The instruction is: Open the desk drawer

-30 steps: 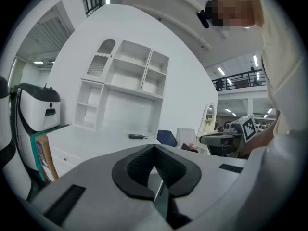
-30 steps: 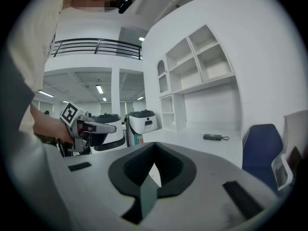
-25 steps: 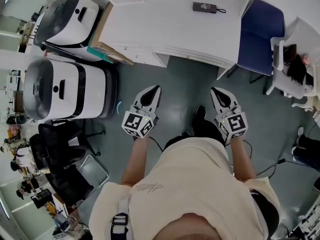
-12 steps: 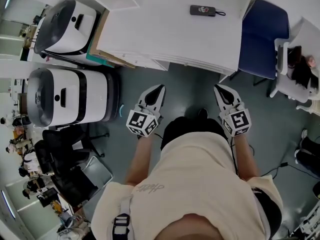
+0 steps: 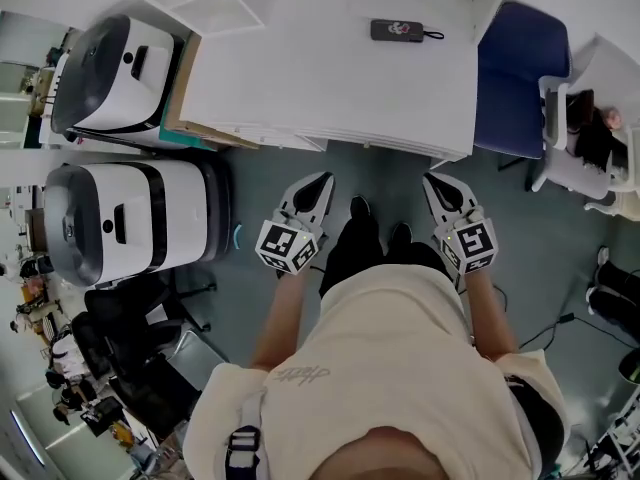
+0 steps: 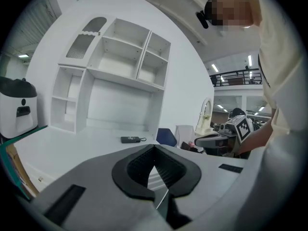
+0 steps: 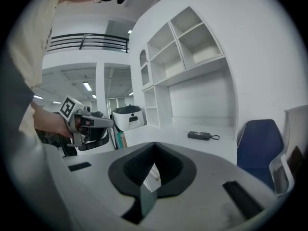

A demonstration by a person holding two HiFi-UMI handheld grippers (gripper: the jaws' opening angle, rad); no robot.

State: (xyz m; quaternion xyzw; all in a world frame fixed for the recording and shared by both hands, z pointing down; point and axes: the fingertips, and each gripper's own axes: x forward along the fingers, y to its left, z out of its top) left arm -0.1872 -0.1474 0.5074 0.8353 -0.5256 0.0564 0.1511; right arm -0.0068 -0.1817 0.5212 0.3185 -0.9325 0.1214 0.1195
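The drawer [image 5: 385, 140] is in the near face of the white table [image 5: 330, 78]. It shows as stacked white fronts along the edge that faces you. The fronts look flush with that face, so the drawer looks closed.

Both claws hang just short of the table's near edge, over the grey floor [image 5: 385, 176], and touch nothing. Your left claw [image 5: 325, 176] points towards that edge. Its tips are pressed together and nothing is between them. Your right claw [image 5: 428, 178] is level with it, further along the same edge, and is also pressed together and empty. Your feet [image 5: 362, 218] stand on the floor between the two claws.

- **On the table:** a small dark device [image 5: 398, 30] with a short cord lies on the top, near the far side.
- **Behind the table:** a white shelf unit [image 6: 122, 57] with open compartments rises from the far side.
- **Right end of the table:** a blue chair [image 5: 515, 68] is tucked in.
- **Left end of the table:** a brown board [image 5: 180, 93] leans there. Beyond it are two rounded white-and-black machines [image 5: 120, 218], one behind the other.
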